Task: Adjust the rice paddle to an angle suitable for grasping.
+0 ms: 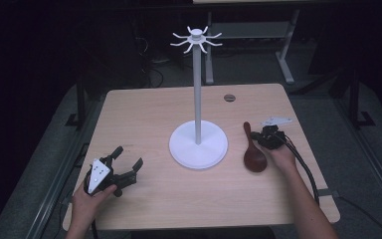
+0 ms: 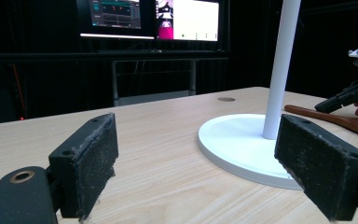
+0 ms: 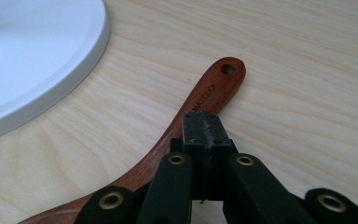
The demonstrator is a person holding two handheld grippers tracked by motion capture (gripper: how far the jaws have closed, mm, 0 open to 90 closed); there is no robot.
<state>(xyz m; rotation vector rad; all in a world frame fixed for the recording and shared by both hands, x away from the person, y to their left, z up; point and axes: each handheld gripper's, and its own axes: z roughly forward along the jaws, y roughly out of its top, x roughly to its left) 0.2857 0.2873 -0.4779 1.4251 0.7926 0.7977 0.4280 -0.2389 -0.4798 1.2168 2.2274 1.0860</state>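
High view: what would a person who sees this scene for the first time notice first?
A tall white hook stand rises from its round base at the middle of the wooden table, with curved hooks at its top. To its right lies a dark wooden spoon, with the shut right gripper at its handle. The left gripper rests open near the table's front left corner.

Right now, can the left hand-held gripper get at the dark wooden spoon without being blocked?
Probably not directly: the left hand-held gripper sits open at the table's near left, and the white stand's round base lies between it and the dark wooden spoon, so it would have to go around.
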